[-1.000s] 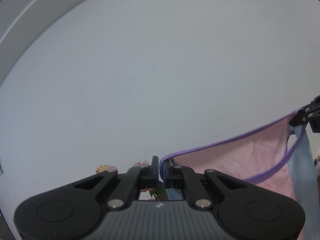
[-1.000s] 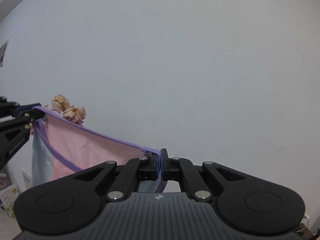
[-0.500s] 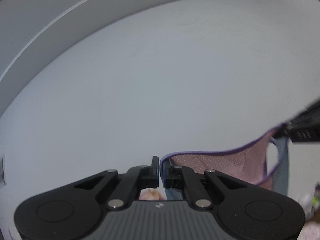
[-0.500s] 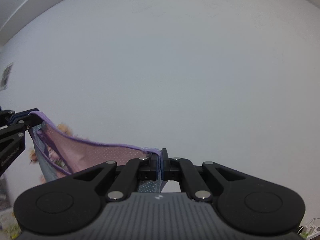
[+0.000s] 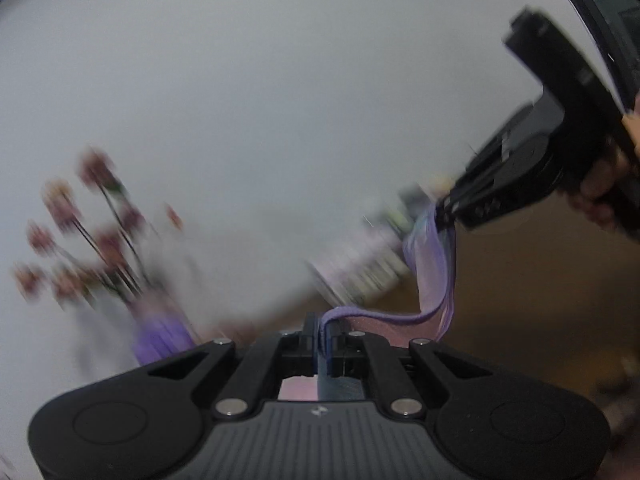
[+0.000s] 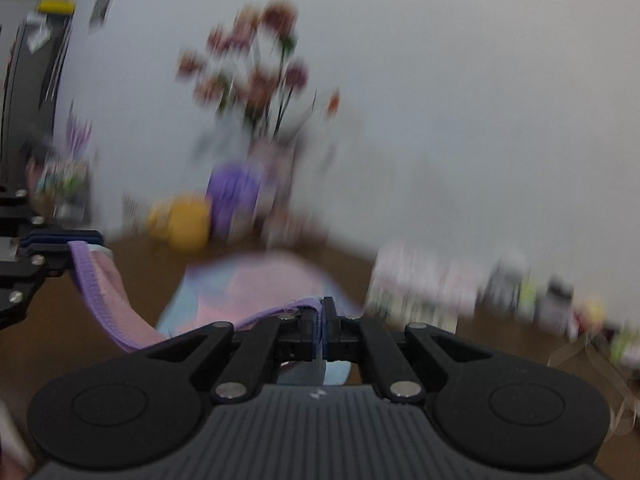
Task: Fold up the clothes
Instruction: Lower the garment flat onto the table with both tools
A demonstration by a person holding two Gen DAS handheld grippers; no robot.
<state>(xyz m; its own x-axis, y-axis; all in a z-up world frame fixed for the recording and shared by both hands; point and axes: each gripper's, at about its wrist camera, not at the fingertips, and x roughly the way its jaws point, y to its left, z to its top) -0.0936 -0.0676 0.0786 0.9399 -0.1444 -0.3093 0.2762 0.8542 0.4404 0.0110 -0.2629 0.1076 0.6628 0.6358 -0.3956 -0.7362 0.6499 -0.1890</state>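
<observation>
The left gripper (image 5: pixel 322 340) had its fingers pressed together on the purple-trimmed edge of the garment (image 5: pixel 434 276); the trim ran out of the pinch to the right, curved upward as a slack band, and ended in the closed tip of the right gripper (image 5: pixel 444 210), which sat higher and to the right in the left wrist view, with the person's hand (image 5: pixel 600 184) wrapped round its dark handle. Seen from its own camera, the right gripper (image 6: pixel 322 320) likewise pinched the trim tight between both fingers; the edge left it to the left, sagged in a loop of purple band and pink cloth, and rose to the left gripper (image 6: pixel 68 246), clamped on it at the left border. Beyond the right gripper's fingers, the rest of the garment (image 6: pixel 256 284), pink and pale blue, spread low over the brown tabletop (image 6: pixel 440 344); whether it lay fully on the surface could not be told through the blur. Farther back stood a purple vase (image 6: pixel 232 196) of reddish flowers (image 6: pixel 256 72) against the pale wall (image 6: pixel 480 100), a yellow object (image 6: pixel 180 220) just beside the vase, and a smeared row of small items (image 6: pixel 500 284) along the right.
</observation>
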